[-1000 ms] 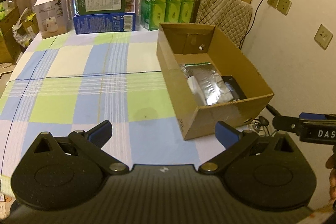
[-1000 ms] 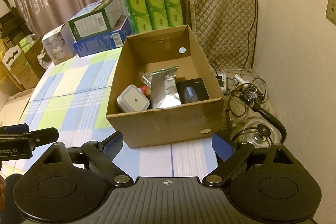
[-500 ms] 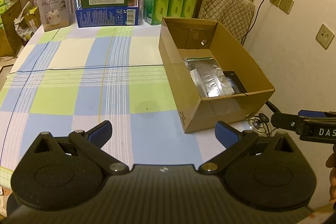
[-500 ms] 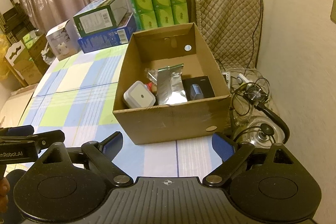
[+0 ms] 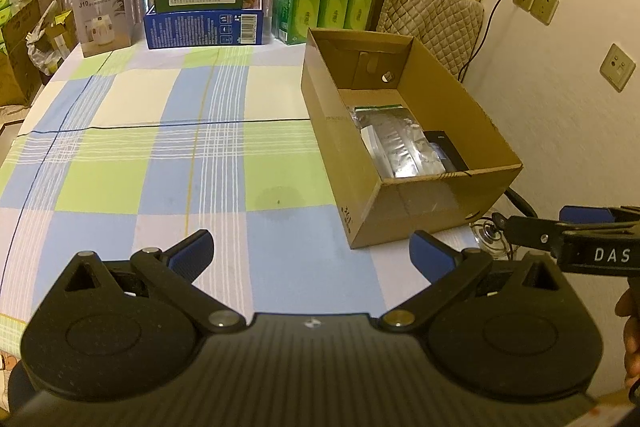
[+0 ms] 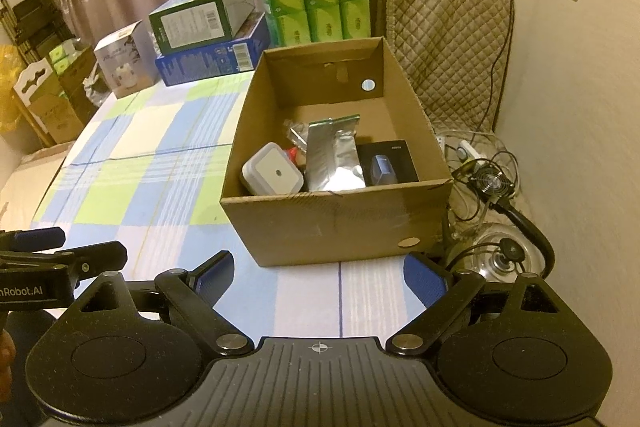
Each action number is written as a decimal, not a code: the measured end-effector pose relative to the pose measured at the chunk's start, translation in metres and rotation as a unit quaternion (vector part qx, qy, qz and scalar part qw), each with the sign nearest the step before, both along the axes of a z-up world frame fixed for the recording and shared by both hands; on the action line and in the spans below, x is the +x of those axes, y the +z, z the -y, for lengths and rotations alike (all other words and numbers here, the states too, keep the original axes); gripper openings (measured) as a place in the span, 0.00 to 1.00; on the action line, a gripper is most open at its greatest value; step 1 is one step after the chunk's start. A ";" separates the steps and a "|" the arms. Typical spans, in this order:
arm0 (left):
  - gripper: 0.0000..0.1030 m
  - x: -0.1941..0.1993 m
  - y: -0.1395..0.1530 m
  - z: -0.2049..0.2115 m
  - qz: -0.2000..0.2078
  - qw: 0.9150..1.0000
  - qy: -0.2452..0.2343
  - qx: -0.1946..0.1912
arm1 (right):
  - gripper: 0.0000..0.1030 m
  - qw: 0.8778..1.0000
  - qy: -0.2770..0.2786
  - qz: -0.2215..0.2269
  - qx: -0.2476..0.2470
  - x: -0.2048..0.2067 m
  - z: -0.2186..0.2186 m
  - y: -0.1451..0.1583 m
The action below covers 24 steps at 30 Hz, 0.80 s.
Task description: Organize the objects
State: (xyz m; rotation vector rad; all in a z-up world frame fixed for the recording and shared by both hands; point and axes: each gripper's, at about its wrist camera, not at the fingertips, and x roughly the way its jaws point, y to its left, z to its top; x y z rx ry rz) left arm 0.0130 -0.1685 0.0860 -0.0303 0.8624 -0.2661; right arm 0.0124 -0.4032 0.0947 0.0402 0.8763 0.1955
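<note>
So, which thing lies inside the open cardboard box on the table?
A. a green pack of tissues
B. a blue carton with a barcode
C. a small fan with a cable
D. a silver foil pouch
D: in the right wrist view the silver foil pouch lies in the cardboard box, between a white square device and a black flat box.

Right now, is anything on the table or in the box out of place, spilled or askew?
Nothing is spilled. Two small things stand out: the green box lies crooked on the blue box, and inside the cardboard box the silver pouch leans loosely over the other items. Both grippers are open and hold nothing.
</note>
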 end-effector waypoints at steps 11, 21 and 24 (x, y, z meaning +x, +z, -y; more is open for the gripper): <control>0.99 0.001 -0.001 0.001 0.002 1.000 0.001 0.001 | 0.86 1.000 0.000 -0.002 0.001 0.001 0.000 -0.002; 0.99 0.002 -0.001 0.000 0.002 1.000 0.001 -0.001 | 0.86 1.000 0.000 -0.001 0.001 0.001 0.000 -0.002; 0.99 0.002 -0.001 0.000 0.002 1.000 0.001 -0.001 | 0.86 1.000 0.001 -0.002 0.001 0.002 0.000 -0.002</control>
